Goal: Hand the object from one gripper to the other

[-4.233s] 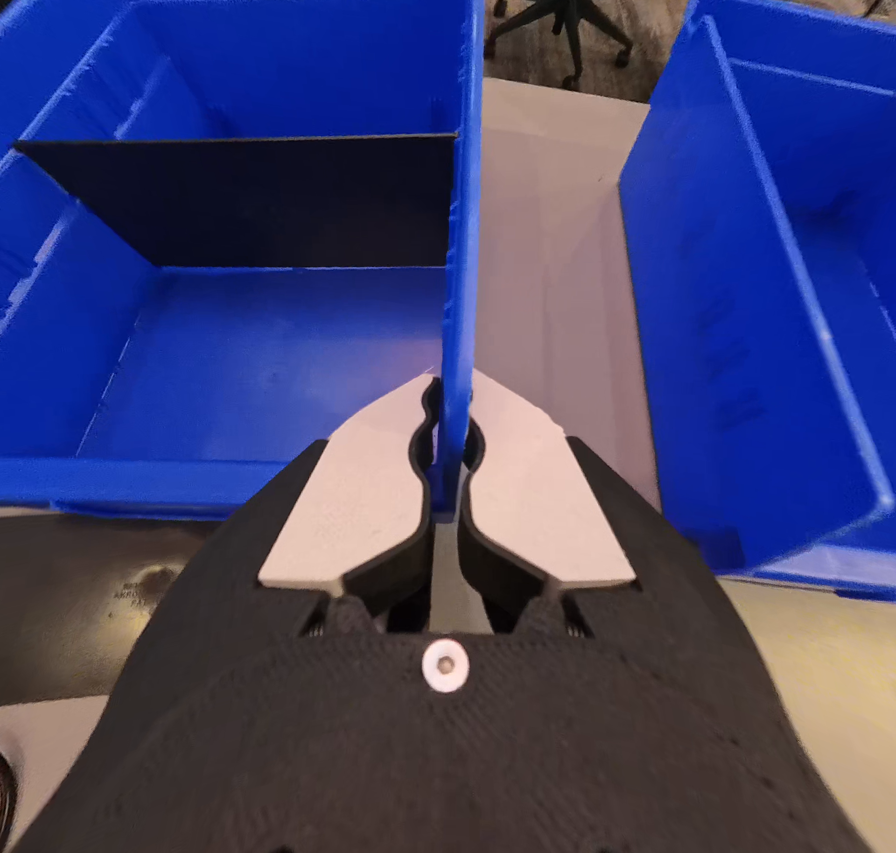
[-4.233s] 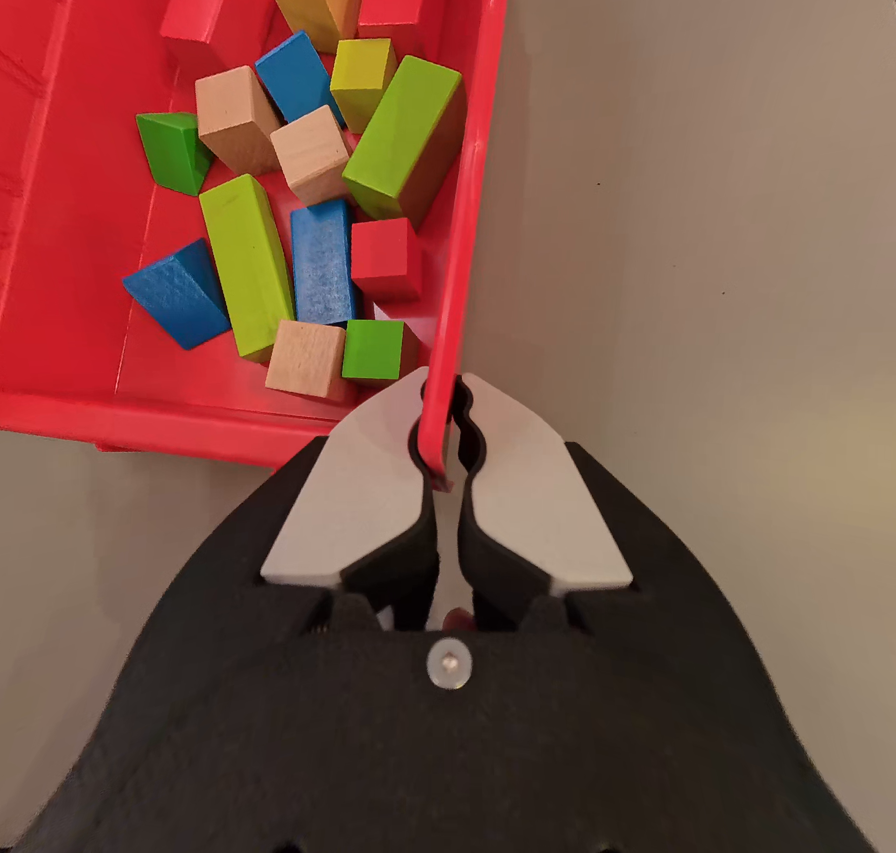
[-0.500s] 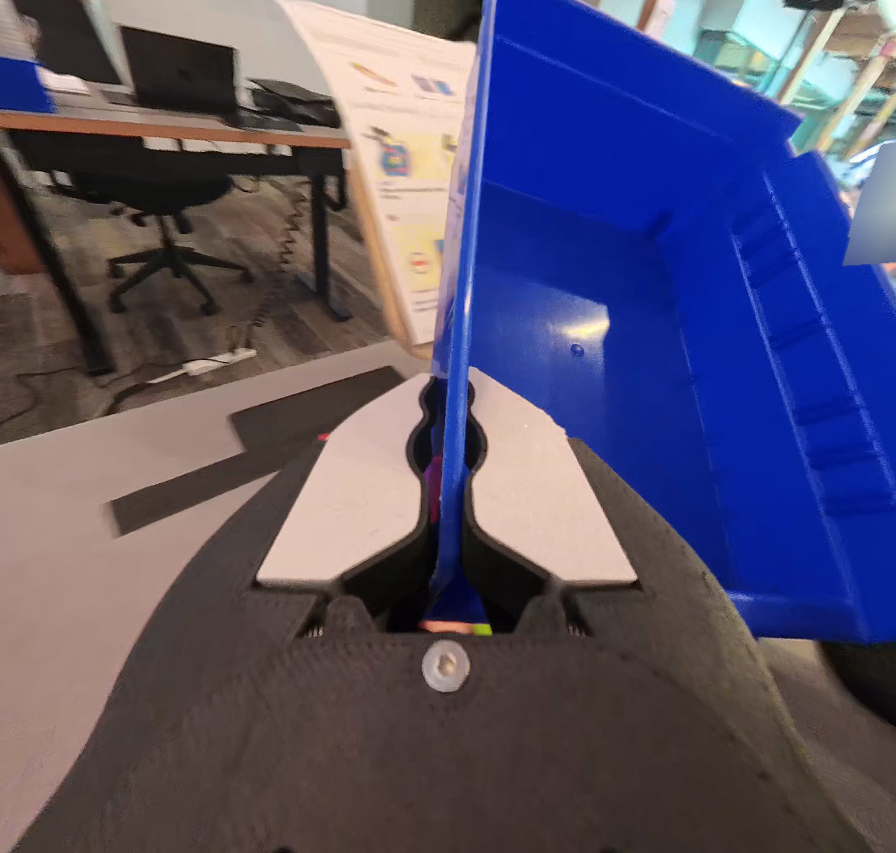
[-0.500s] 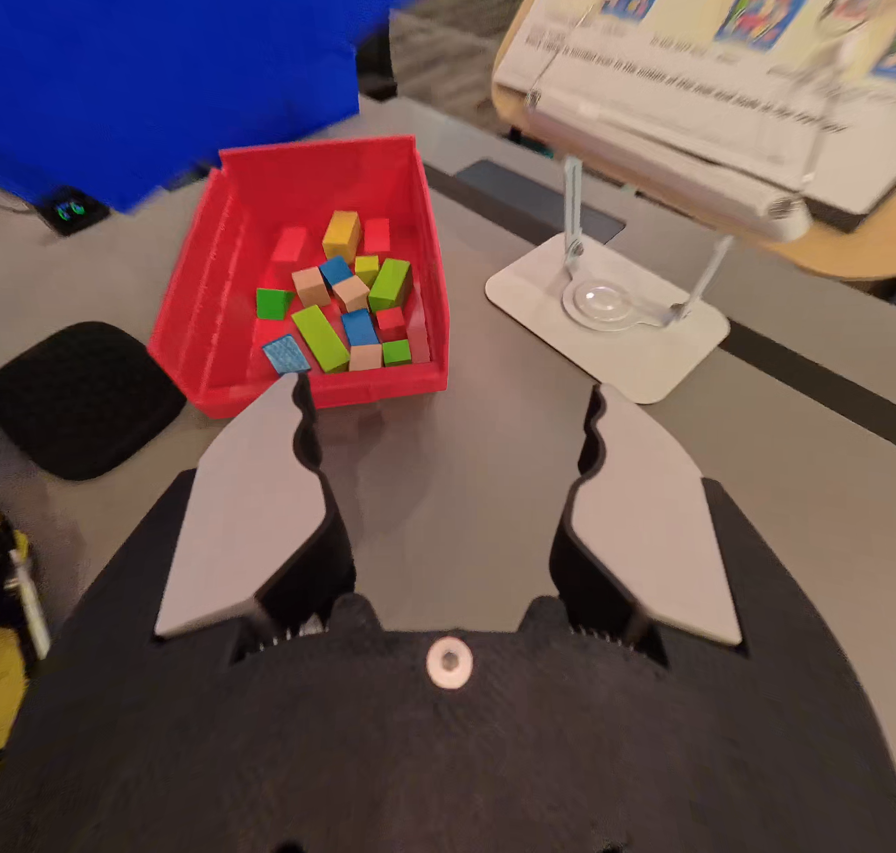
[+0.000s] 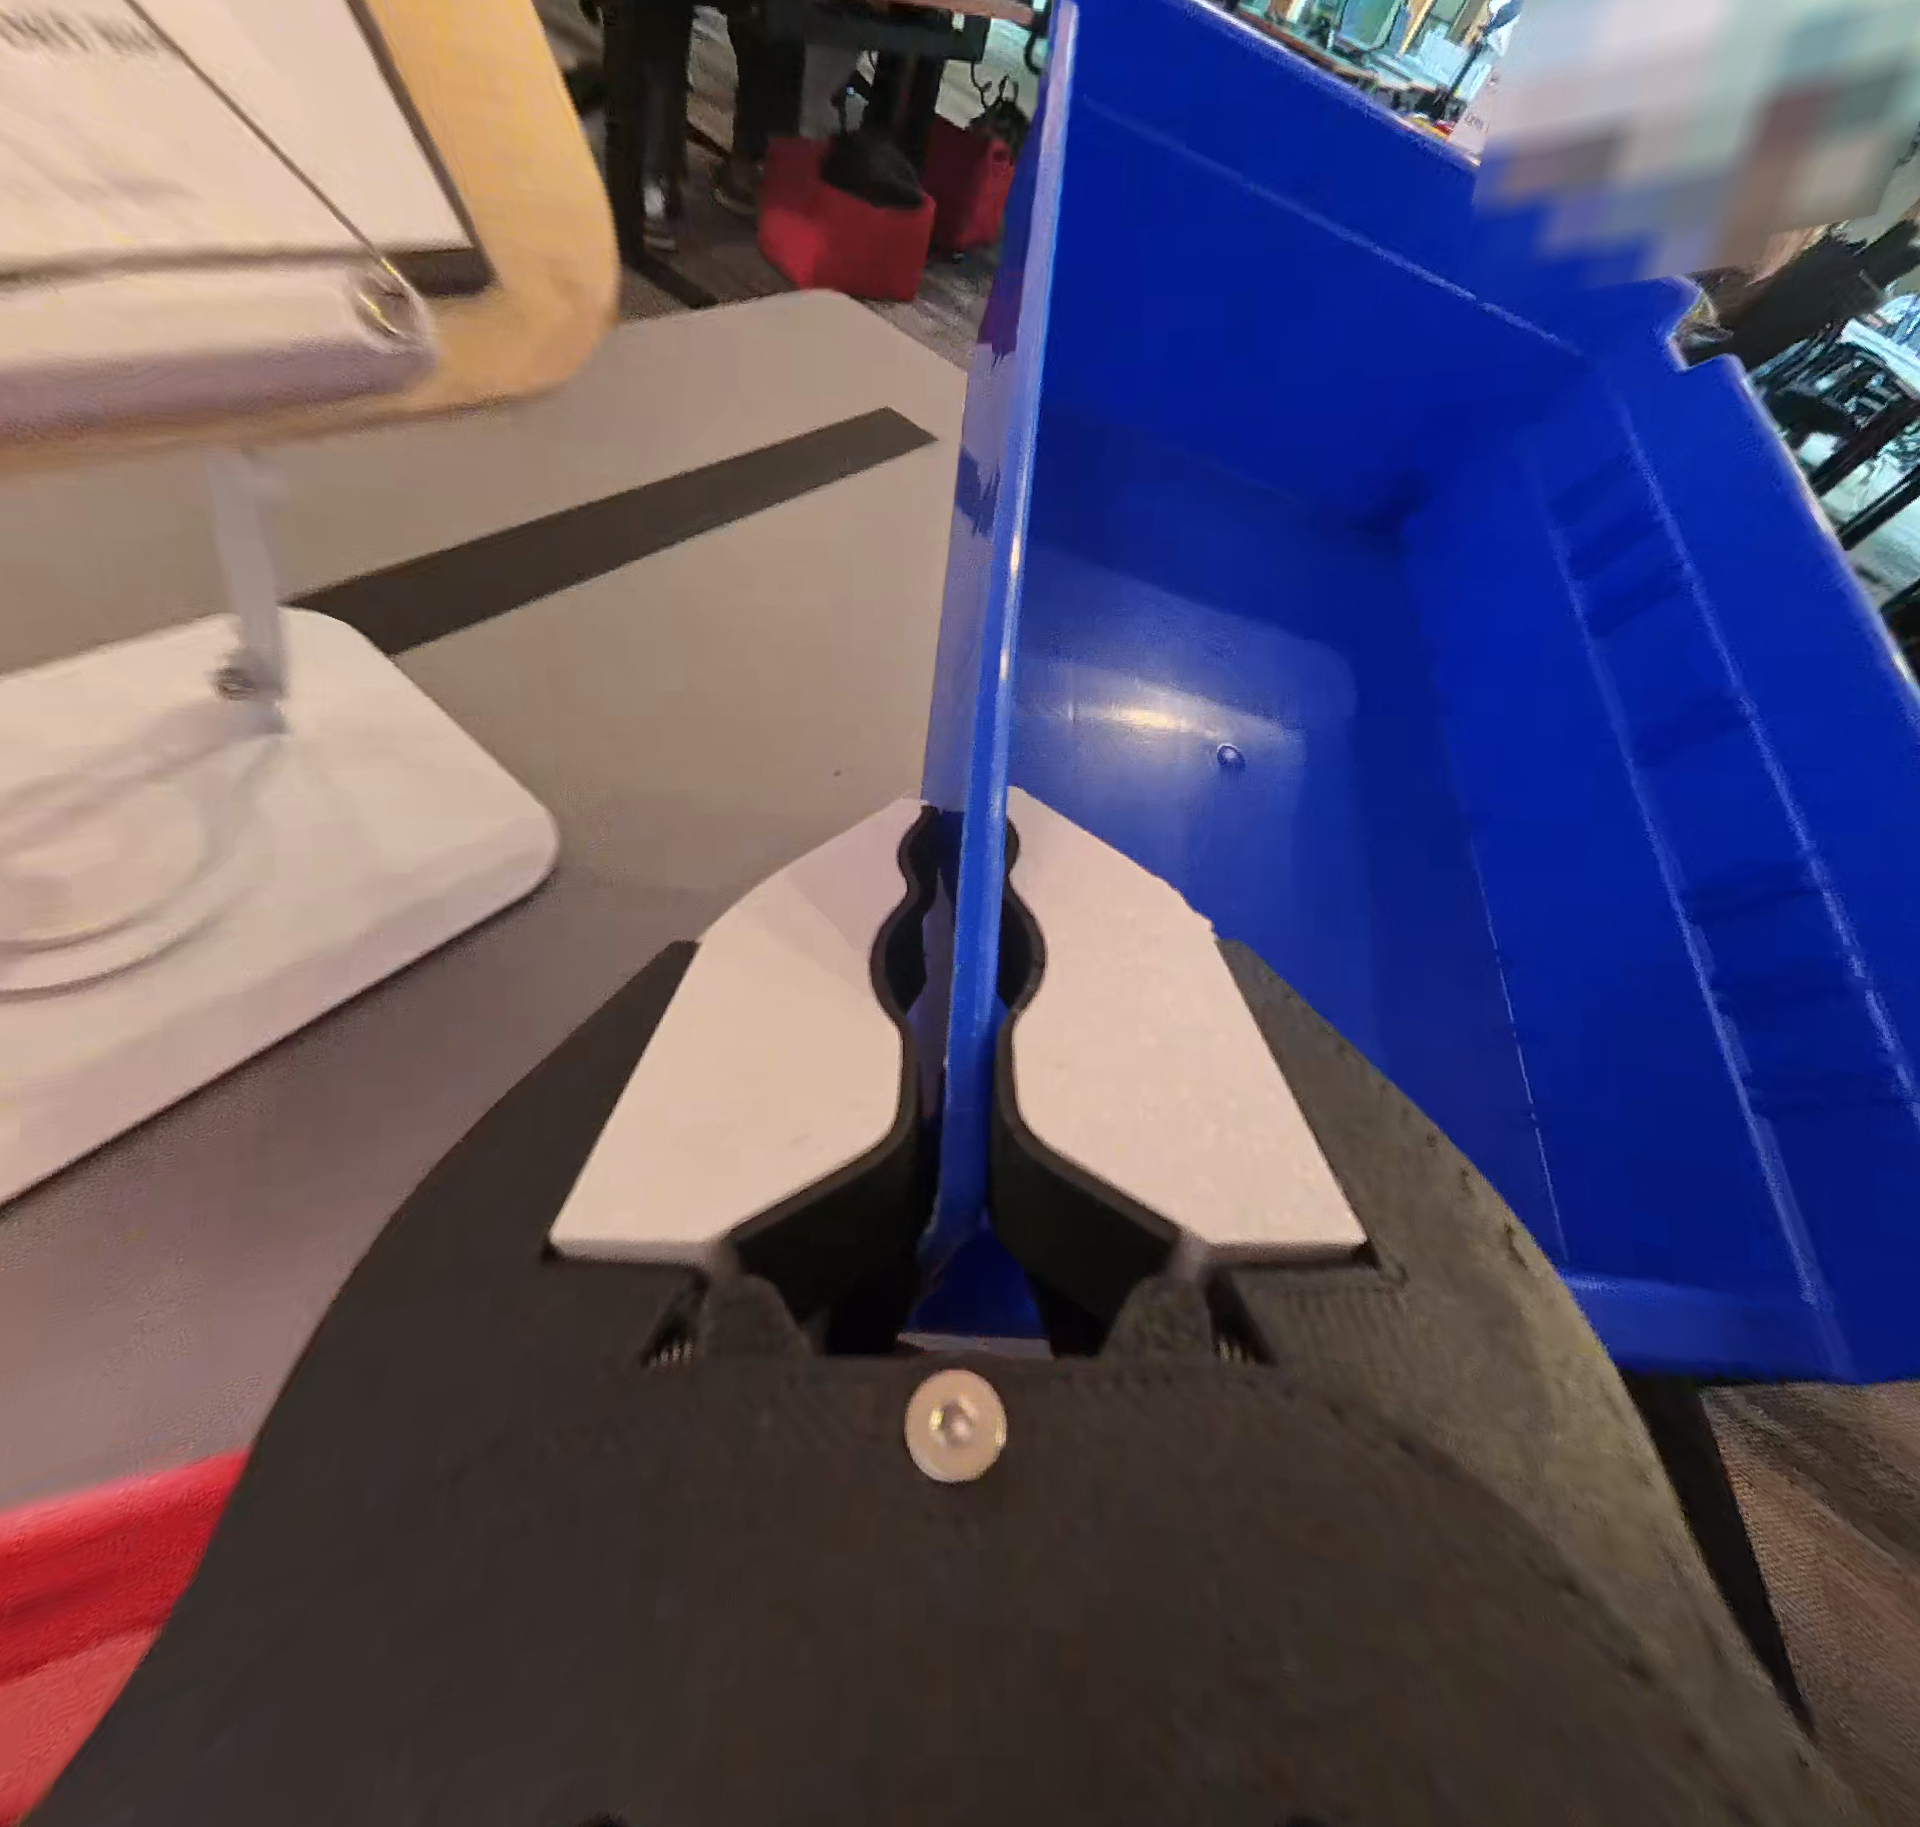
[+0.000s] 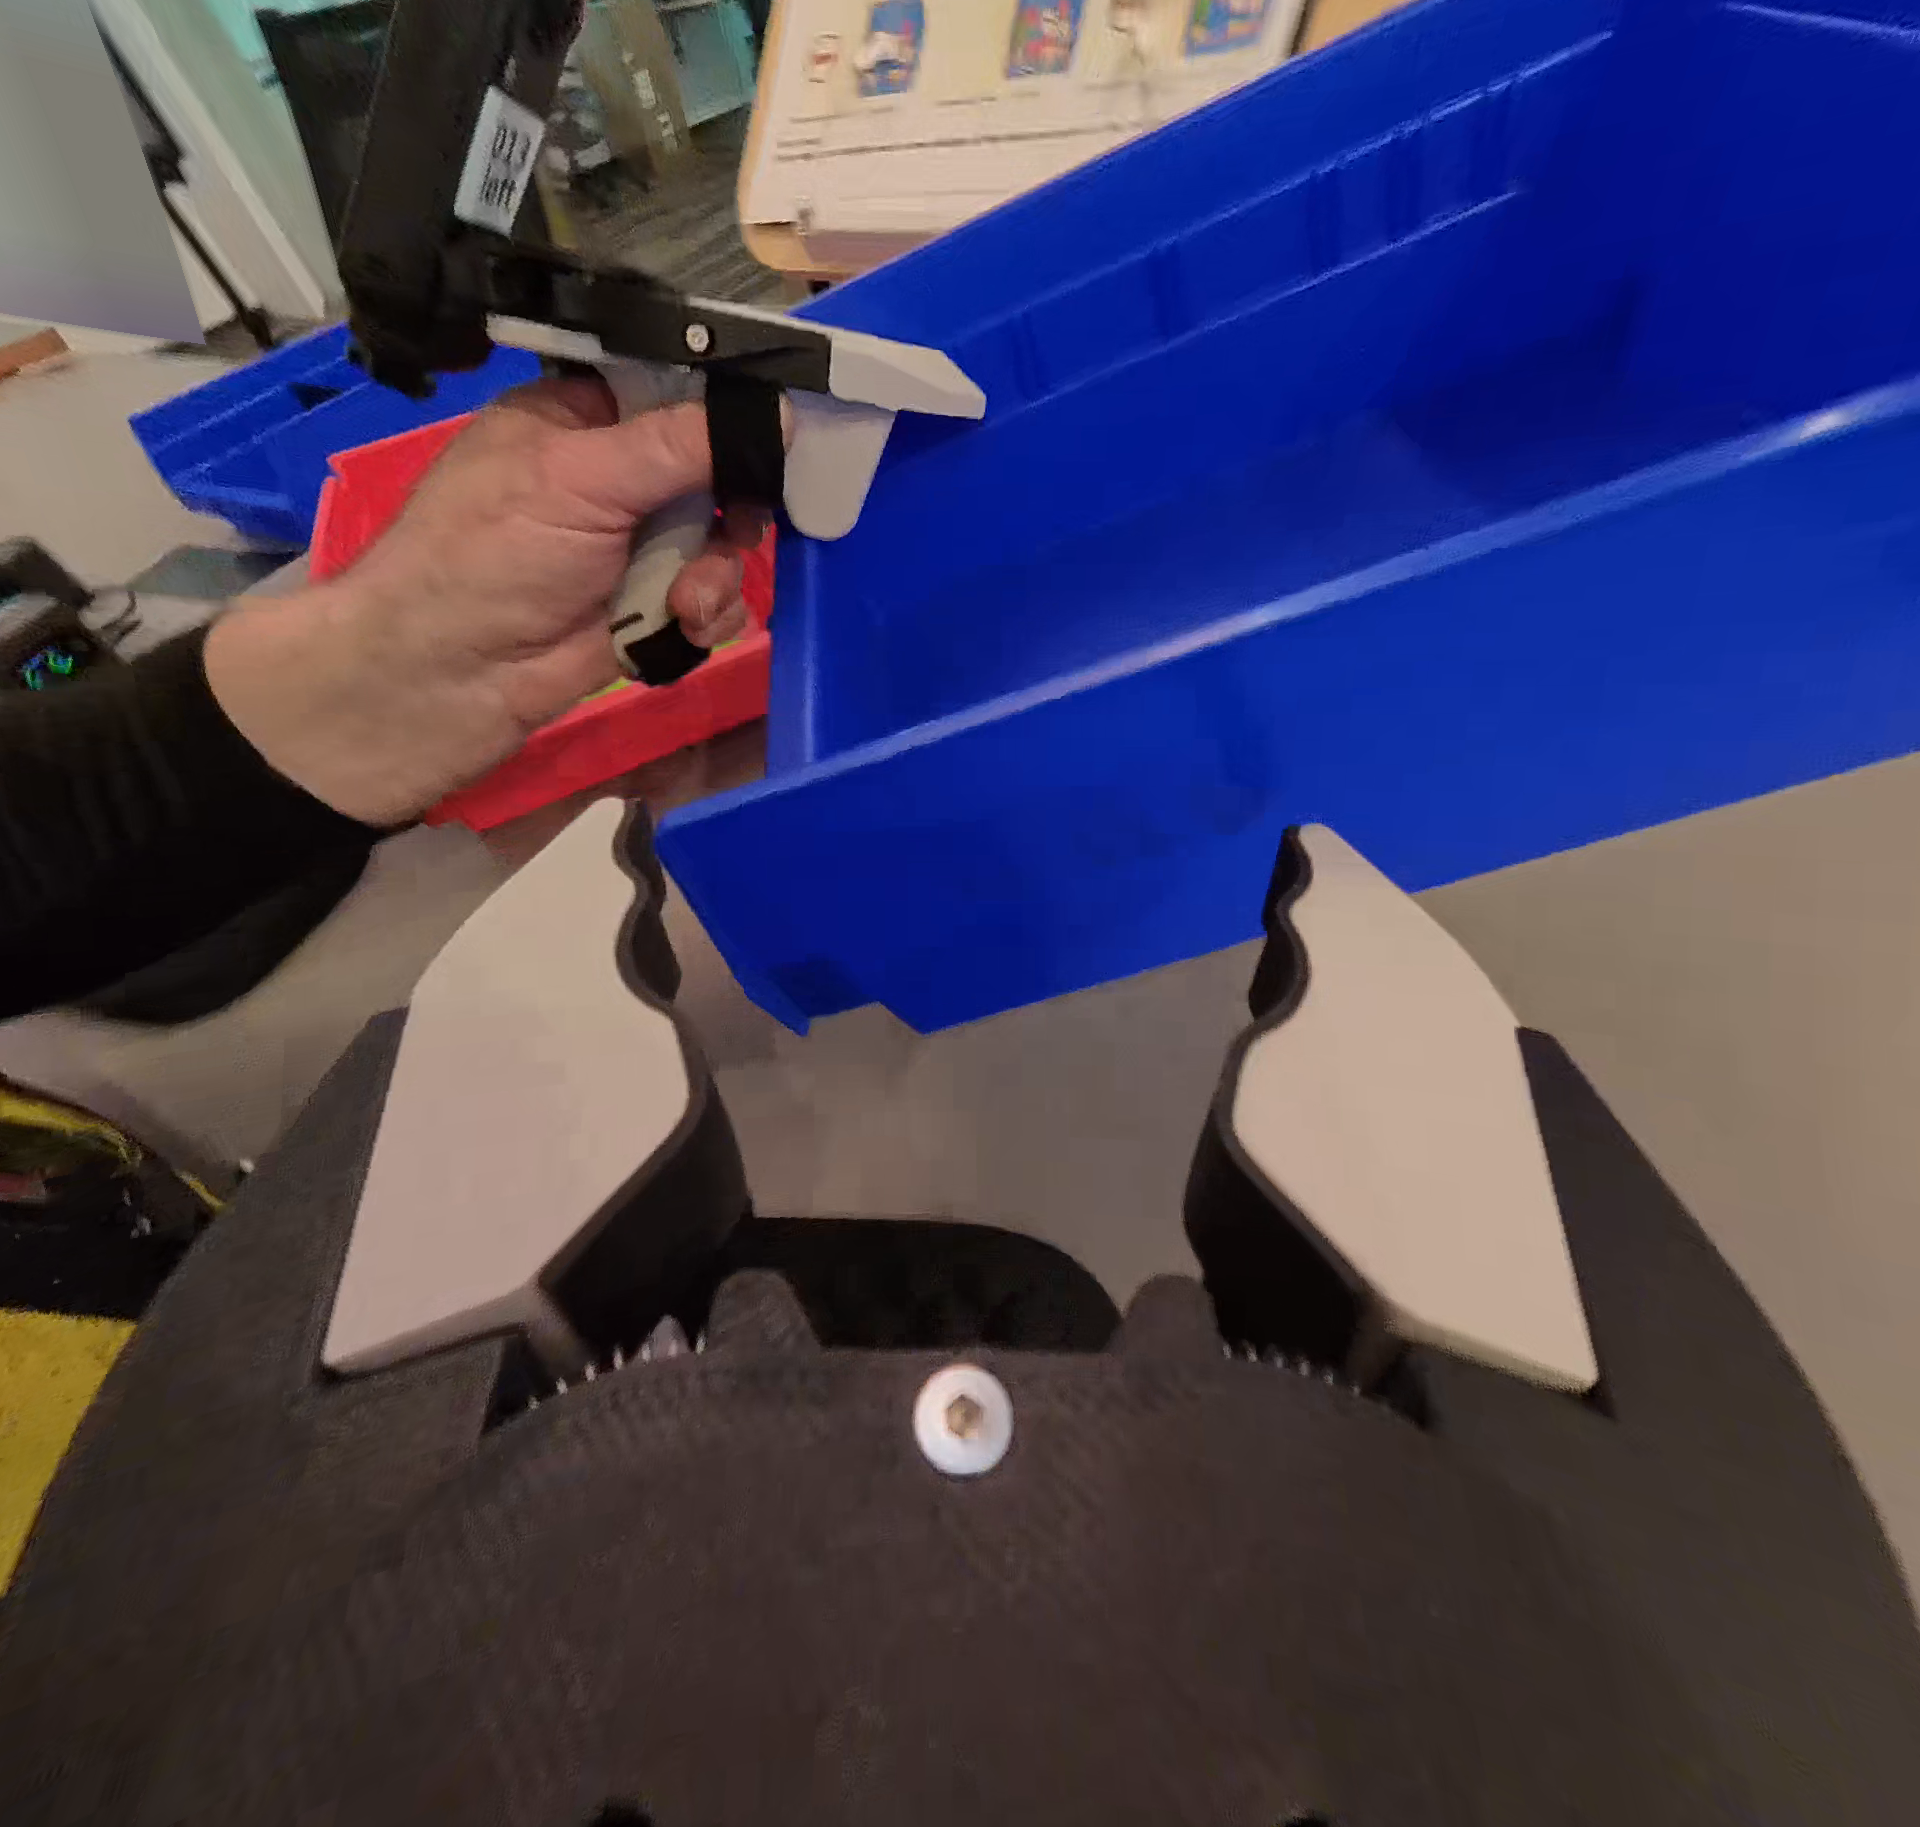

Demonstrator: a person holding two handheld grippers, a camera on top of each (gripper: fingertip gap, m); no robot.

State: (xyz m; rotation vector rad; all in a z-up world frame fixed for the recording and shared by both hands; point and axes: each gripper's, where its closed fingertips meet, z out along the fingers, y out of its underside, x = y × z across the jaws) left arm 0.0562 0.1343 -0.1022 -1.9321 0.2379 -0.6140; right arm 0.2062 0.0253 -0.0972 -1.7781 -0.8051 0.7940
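Left gripper point(image 5: 961, 842) was clamped tight on the blue bin point(image 5: 1351, 634), both pads pressed against one thin side wall near the bin's end corner. The wall ran straight up between the fingers point(image 5: 790, 1029) in the left wrist view. The bin was lifted clear of the table point(image 5: 675, 655), tilted, open side facing the right of that view, inside bare. In the right wrist view the same gripper point(image 6: 862, 427) showed from the side, held by a hand point(image 6: 468, 614) in a dark sleeve, its fingers over the bin's upper wall at the corner.

Right gripper point(image 6: 961, 904) was spread wide, nothing gripped. The bin's lower corner point(image 6: 831, 925) hung just ahead of and between its fingertips. Left pad sat just beside the bin's end edge; contact couldn't be told. Right fingertip overlapped the bin's underside in view, no press seen.

A red bin point(image 6: 582, 738) sat on the table behind the hand, partly hidden. Another blue bin point(image 6: 239, 427) lay farther back near the table's far left edge. A white stand base point(image 5: 208, 842) rested on the table to the left of the held bin, carrying a tilted board point(image 5: 208, 115) with printed sheets. A black strip point(image 5: 623, 520) crossed the table. Chairs and desks were blurred in the background.
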